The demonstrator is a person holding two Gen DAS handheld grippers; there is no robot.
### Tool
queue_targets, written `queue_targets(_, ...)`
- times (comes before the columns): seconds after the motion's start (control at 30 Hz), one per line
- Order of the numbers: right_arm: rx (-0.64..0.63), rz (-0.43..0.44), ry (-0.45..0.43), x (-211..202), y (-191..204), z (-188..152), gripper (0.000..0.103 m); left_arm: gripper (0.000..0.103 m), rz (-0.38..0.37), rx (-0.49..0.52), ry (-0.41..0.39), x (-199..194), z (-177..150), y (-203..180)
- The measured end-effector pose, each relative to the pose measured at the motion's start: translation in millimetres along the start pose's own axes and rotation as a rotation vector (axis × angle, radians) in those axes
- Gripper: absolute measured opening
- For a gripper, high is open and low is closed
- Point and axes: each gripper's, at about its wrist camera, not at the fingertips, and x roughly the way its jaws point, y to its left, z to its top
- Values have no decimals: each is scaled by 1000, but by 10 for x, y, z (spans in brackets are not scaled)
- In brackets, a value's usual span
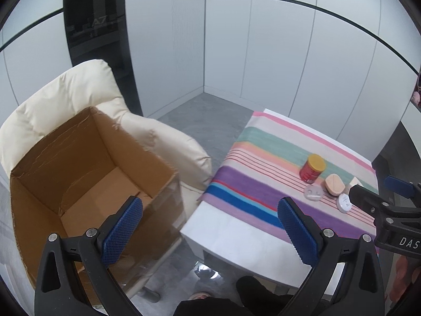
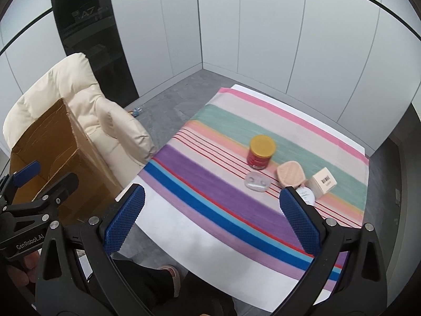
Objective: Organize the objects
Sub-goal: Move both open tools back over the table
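Both grippers spread wide, nothing held.

Left wrist view: left gripper (image 1: 210,226) hangs, jaws apart, between the cardboard box (image 1: 86,184) and the striped cloth (image 1: 263,192). Right wrist view: right gripper (image 2: 211,220), jaws apart, is above the cloth's near edge; red can (image 2: 260,152), clear case (image 2: 257,181), peach case (image 2: 290,173) and small carton (image 2: 323,181) sit clustered on the cloth.

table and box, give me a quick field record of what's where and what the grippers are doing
table: white, under a striped cloth
items on cloth: red can with yellow lid, clear case, peach case, small beige box, white round lid
cardboard box: open, looks empty, on cream chair
left gripper: open, holding nothing
right gripper: open, holding nothing
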Motion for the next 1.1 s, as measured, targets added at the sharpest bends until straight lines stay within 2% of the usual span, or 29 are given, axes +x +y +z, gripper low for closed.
queue_targets(1.1, 140, -108, -3, -276, -1059, -330, 103, 102, -136, 172, 3, 51, 13, -1116)
